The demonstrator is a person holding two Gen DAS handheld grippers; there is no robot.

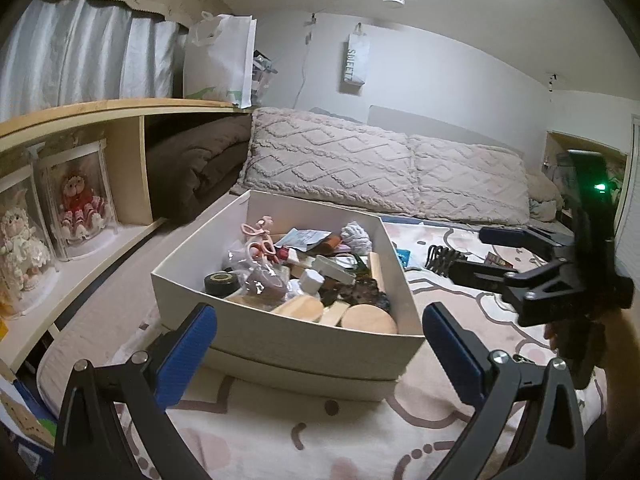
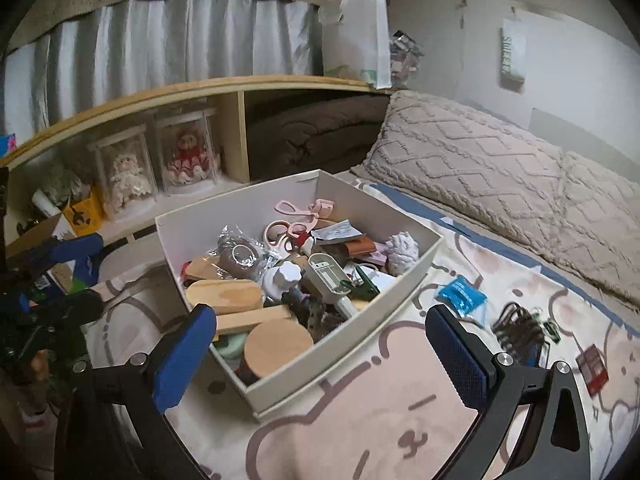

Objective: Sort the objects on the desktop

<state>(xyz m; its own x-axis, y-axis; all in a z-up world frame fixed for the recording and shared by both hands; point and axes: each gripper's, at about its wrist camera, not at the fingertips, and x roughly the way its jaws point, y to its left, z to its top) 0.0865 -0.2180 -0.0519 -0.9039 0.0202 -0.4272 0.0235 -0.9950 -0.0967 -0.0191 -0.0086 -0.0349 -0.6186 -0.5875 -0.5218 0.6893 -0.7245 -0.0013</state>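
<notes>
**Clerk:** Item one: white box [image 2: 400, 280], open top, on the printed bedspread [image 2: 380, 420], full of mixed small goods. Left gripper [image 1: 320, 344]: fingers spread wide, empty, just short of the box's near wall. Right gripper [image 2: 320, 344]: likewise spread, empty, over the box's near corner.

**Checker:** Loose stock outside the box?

**Clerk:** Three lots on the bedspread to its right: blue packet [image 2: 460, 294], dark hair claw [image 2: 518, 330], small red-and-dark carton [image 2: 592, 364]. All lie apart from one another.

**Checker:** Handling notes?

**Clerk:** Packet: probably light, thin, slippery film; pinch an edge, since it lies flat on soft cloth. Claw: likely rigid plastic with prongs; close across its spine, not the teeth. Carton: light, crushable; hold it by opposite faces, gently.

**Checker:** Inside the box?

**Clerk:** Round wooden lid [image 2: 278, 344] and wooden oblong [image 2: 224, 296]: stiff, smooth, likely the heaviest; grip across the narrow sides. Pink scissors [image 2: 288, 232]: take them by the handles.
</notes>
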